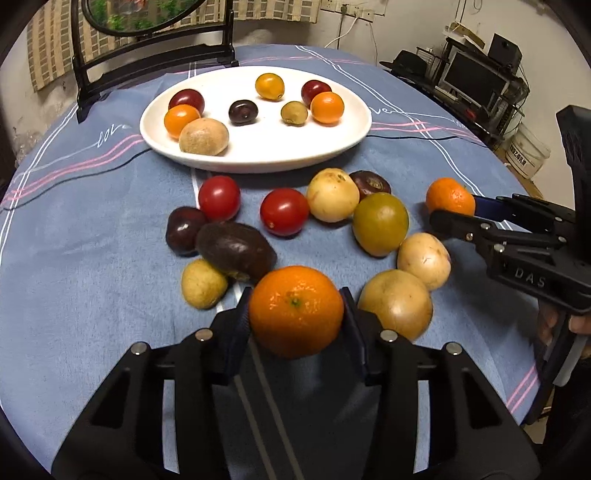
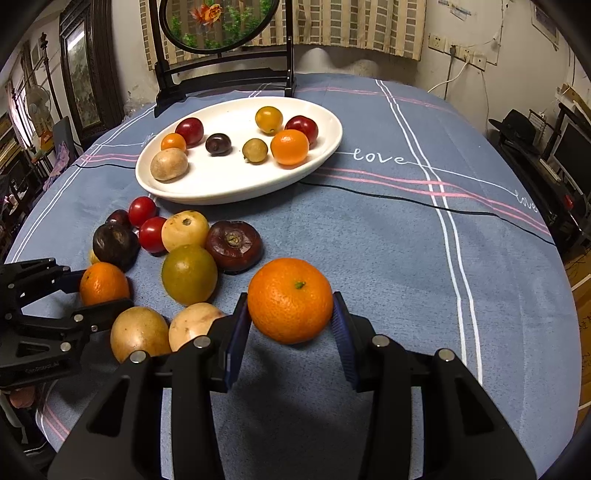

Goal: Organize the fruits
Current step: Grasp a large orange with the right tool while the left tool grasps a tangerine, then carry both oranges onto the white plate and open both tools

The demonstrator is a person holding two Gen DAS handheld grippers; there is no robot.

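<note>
My left gripper [image 1: 295,314] is shut on an orange mandarin [image 1: 295,312], seen from the side in the right wrist view [image 2: 103,286]. My right gripper [image 2: 291,314] is shut on another orange mandarin [image 2: 290,300]; it shows in the left wrist view [image 1: 450,197] at the right. A white oval plate [image 1: 258,155] at the back holds several small fruits, among them oranges, dark plums and a tan fruit [image 1: 204,136]. Loose fruits lie on the blue cloth between plate and grippers: two red tomatoes [image 1: 284,211], a green-yellow fruit [image 1: 380,223], tan fruits and dark purple ones.
A round mirror on a black stand [image 2: 221,26] stands behind the plate [image 2: 236,184]. The table's right edge drops toward shelves with monitors [image 1: 476,77]. The blue tablecloth [image 2: 406,240] stretches right of the fruits.
</note>
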